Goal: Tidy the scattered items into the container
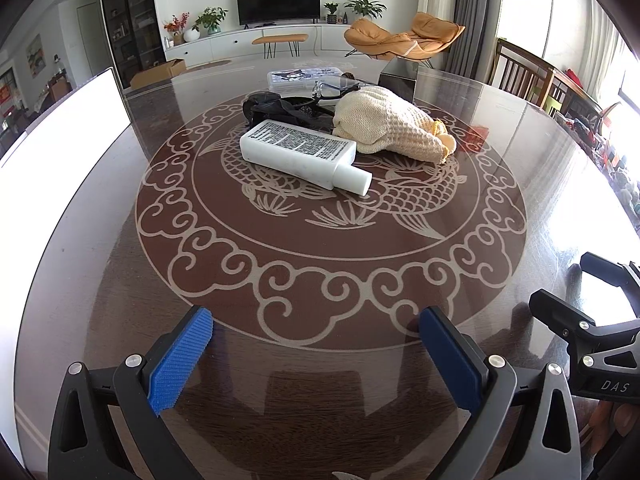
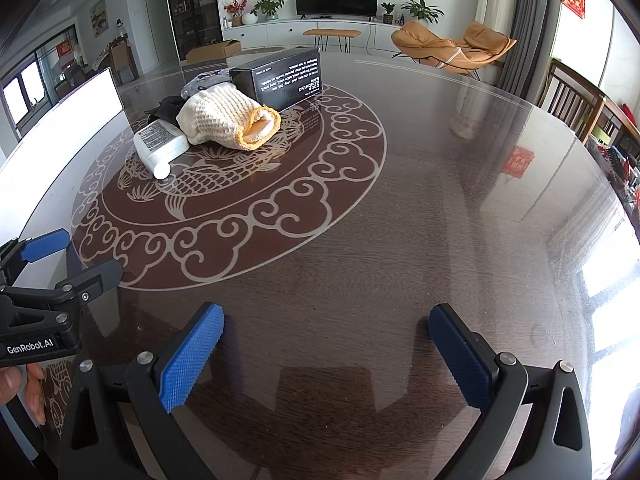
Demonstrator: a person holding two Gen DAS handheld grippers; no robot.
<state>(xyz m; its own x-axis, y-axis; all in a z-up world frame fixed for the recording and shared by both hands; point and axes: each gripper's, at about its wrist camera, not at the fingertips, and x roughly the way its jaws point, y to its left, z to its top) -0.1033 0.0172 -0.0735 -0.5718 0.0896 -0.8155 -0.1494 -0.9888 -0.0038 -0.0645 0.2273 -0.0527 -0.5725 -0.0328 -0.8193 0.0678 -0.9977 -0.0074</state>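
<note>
I see a glossy dark wood table (image 1: 320, 360), its top smooth and mirror-like. The white bottle (image 1: 298, 151) looks like smooth matt plastic with a paper label. The cream cloth (image 1: 384, 120) is a rough waffle knit. My gripper pads (image 2: 188, 360) are ribbed blue rubber.

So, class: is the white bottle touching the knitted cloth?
Touching. In the right wrist view the cloth rests against the bottle with no gap between them.
</note>
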